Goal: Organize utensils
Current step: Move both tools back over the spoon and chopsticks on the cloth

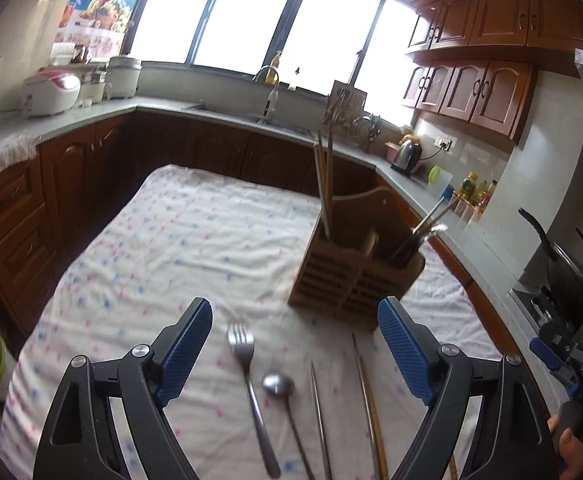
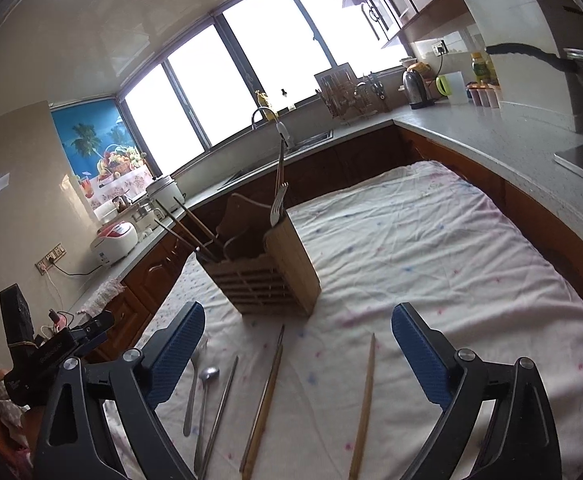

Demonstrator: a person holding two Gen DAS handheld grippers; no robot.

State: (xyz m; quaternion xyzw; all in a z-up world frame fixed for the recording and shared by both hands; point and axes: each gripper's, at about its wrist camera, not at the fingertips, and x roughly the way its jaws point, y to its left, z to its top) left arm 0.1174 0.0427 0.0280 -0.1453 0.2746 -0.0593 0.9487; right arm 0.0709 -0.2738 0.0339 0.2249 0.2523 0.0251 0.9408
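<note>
A slatted wooden utensil holder (image 1: pixel 355 272) stands on the cloth-covered table (image 1: pixel 179 240), with wooden chopsticks (image 1: pixel 323 184) upright in its left compartment and metal utensils (image 1: pixel 423 232) in its right one. Before it, on the cloth, lie from left to right a metal fork (image 1: pixel 247 384), a metal spoon (image 1: pixel 283 396), a thin metal chopstick (image 1: pixel 319 416) and a pair of wooden chopsticks (image 1: pixel 367 400). In the right wrist view one more single wooden chopstick (image 2: pixel 365 404) lies apart, further right.
</note>
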